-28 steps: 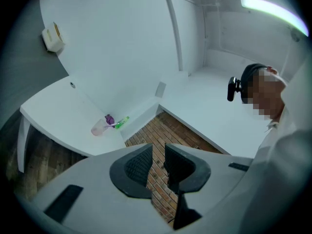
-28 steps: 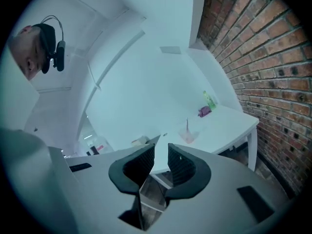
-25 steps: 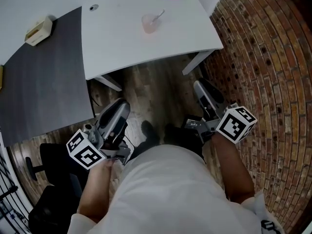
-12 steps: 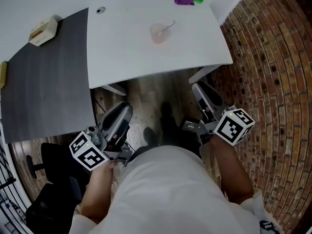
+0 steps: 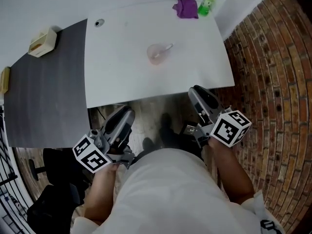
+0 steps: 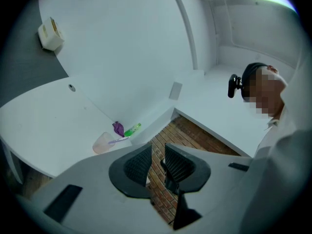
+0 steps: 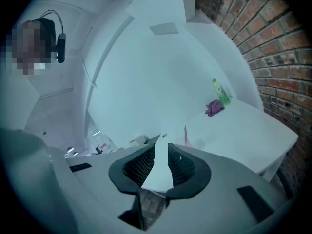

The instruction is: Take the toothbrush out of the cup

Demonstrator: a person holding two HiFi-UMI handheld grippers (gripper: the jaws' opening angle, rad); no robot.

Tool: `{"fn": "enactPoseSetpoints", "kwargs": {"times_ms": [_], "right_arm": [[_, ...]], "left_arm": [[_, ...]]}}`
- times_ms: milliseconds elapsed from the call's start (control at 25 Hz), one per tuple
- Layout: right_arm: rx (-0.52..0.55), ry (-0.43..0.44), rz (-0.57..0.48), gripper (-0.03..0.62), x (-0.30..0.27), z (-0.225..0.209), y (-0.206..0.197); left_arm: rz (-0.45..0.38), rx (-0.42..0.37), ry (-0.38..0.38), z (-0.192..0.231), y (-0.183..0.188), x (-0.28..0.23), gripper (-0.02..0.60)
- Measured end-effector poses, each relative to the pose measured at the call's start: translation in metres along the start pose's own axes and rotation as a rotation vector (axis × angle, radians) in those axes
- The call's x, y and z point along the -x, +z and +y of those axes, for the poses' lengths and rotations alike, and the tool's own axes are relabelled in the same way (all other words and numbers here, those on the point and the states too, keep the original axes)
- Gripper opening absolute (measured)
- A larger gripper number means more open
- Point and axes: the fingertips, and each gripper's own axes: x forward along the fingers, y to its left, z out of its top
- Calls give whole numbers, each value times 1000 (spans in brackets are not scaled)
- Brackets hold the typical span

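The cup [image 5: 156,54] stands on the table [image 5: 112,72], far from both grippers, its toothbrush [image 5: 167,47] leaning right. The right gripper [image 5: 199,92] is nearer than the left gripper [image 5: 125,115] (both slightly parted, empty).

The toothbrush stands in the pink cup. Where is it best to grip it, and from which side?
Grip the toothbrush on the end that sticks out above the rim of the cup, probably with the right gripper coming from above. It leans to the right over the rim, so that end is free.
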Motion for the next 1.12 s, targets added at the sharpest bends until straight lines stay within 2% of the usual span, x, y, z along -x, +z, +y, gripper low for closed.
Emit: {"fn": "enactPoseSetpoints", "kwargs": {"times_ms": [280, 520, 1120], "right_arm": [[30, 26, 47, 66, -18, -23, 17], [30, 12, 61, 67, -28, -23, 12], [22, -93, 14, 66, -31, -23, 10]], "left_arm": [[10, -30, 27, 10, 6, -38, 74], [43, -45, 45, 22, 13, -39, 74], [121, -16, -21, 39, 20, -38, 74]]}}
